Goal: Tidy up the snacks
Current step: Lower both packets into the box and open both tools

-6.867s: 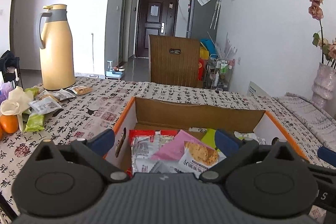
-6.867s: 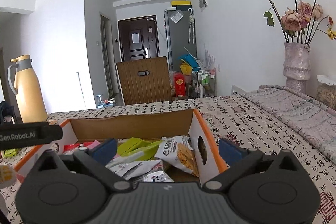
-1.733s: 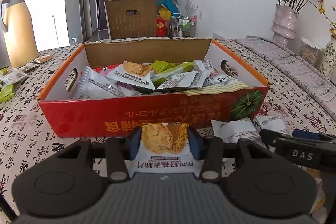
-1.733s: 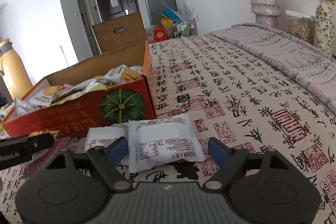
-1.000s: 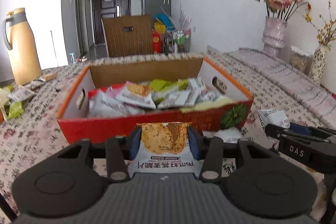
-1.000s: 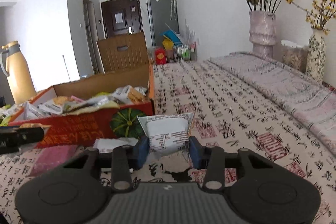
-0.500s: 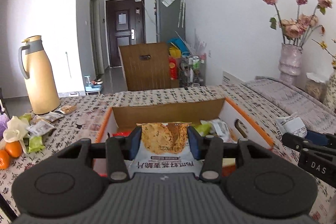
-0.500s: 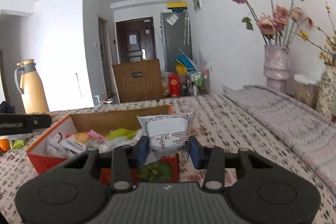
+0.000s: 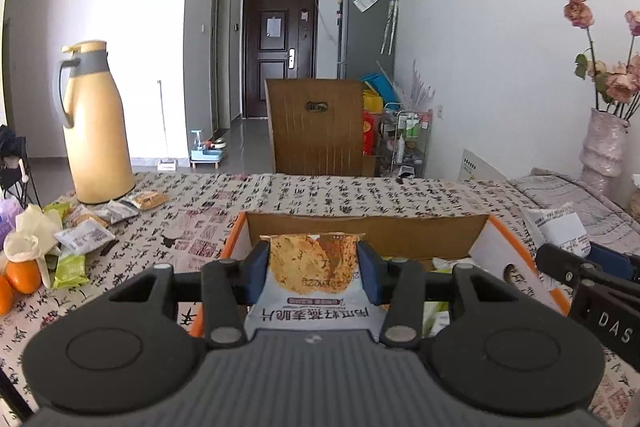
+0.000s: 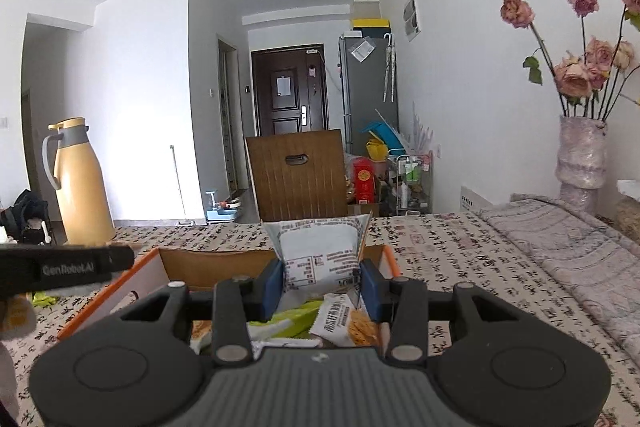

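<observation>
A cracker packet (image 9: 314, 269) is pinched between the pads of the left gripper (image 9: 313, 273), above the open cardboard box (image 9: 400, 233). A white packet (image 10: 322, 253) is clamped in the right gripper (image 10: 321, 283) — also over the box.

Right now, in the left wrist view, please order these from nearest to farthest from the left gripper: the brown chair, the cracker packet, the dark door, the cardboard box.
1. cracker packet: clamped in the left gripper.
2. cardboard box: just beyond, on the table.
3. brown chair: behind the table's far edge.
4. dark door: at the hallway's end.
</observation>
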The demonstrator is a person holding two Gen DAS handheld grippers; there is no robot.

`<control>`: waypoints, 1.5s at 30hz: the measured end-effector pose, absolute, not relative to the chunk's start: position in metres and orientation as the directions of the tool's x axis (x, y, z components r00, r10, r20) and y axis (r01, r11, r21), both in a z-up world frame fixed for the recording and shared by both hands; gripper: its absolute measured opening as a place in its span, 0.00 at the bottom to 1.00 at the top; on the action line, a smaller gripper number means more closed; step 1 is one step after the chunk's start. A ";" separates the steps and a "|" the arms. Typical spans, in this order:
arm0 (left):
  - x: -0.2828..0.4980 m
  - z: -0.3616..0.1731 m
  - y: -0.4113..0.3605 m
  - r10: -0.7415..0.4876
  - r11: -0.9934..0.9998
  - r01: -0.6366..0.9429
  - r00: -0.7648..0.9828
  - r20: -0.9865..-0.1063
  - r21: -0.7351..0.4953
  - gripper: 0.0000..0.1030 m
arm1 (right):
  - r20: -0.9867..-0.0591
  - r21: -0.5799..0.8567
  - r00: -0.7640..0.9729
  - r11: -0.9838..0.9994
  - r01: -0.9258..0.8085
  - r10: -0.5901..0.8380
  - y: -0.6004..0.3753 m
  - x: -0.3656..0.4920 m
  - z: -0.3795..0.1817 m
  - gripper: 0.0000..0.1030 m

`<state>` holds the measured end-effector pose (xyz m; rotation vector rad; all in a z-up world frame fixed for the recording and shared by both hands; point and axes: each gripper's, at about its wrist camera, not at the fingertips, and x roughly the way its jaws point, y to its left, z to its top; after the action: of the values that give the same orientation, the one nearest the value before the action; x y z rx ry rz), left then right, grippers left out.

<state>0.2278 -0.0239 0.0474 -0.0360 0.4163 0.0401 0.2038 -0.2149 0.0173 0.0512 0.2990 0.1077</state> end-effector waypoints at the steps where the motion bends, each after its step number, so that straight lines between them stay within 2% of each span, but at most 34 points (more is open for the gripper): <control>1: 0.231 0.043 -0.022 0.036 0.998 -0.053 0.911 -0.411 -0.029 0.46 | -0.294 0.069 0.949 0.993 -0.099 0.115 -0.214 0.206 0.014 0.39; 8: 0.249 0.019 -0.018 -0.004 0.998 -0.024 0.885 -0.465 -0.054 0.46 | -0.340 0.103 0.930 0.989 -0.109 0.138 -0.218 0.223 -0.004 0.39; 14: 0.247 0.015 -0.017 0.000 0.998 -0.030 0.889 -0.458 -0.060 0.49 | -0.351 0.111 0.927 0.989 -0.097 0.130 -0.221 0.225 -0.009 0.43; 16: 0.245 0.015 -0.017 0.006 0.998 -0.036 0.893 -0.451 -0.058 0.60 | -0.357 0.115 0.925 0.989 -0.094 0.130 -0.222 0.226 -0.011 0.51; 17: 0.246 0.015 -0.016 0.012 0.997 -0.043 0.895 -0.447 -0.059 0.75 | -0.358 0.117 0.926 0.989 -0.088 0.125 -0.223 0.226 -0.013 0.52; 18: 0.245 0.015 -0.016 0.022 0.997 -0.053 0.898 -0.439 -0.058 0.87 | -0.360 0.119 0.925 0.989 -0.084 0.121 -0.224 0.227 -0.014 0.63; 19: 0.243 0.017 -0.015 0.035 0.996 -0.066 0.904 -0.427 -0.057 0.90 | -0.362 0.120 0.925 0.990 -0.077 0.115 -0.224 0.227 -0.015 0.77; 20: 0.242 0.017 -0.015 0.041 0.996 -0.072 0.907 -0.420 -0.059 1.00 | -0.361 0.120 0.926 0.990 -0.070 0.110 -0.225 0.228 -0.015 0.84; 21: 0.240 0.018 -0.014 0.042 0.995 -0.075 0.910 -0.413 -0.065 1.00 | -0.361 0.121 0.927 0.991 -0.063 0.103 -0.225 0.228 -0.016 0.96; 22: 0.239 0.019 -0.013 0.036 0.995 -0.071 0.911 -0.411 -0.070 1.00 | -0.361 0.124 0.927 0.991 -0.059 0.100 -0.226 0.228 -0.017 1.00; 36: 0.241 0.020 -0.016 0.039 0.996 -0.072 0.902 -0.431 -0.061 1.00 | -0.366 0.129 0.926 0.991 -0.045 0.090 -0.228 0.228 -0.020 1.00; 45: 0.227 0.042 -0.015 0.038 0.995 -0.073 0.911 -0.410 -0.071 1.00 | -0.338 0.086 0.938 0.995 -0.050 0.077 -0.223 0.211 0.000 1.00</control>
<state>0.2272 -0.0147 0.0424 -0.0855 0.4208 0.0575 0.2109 -0.2235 0.0002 0.0761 0.3480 0.0649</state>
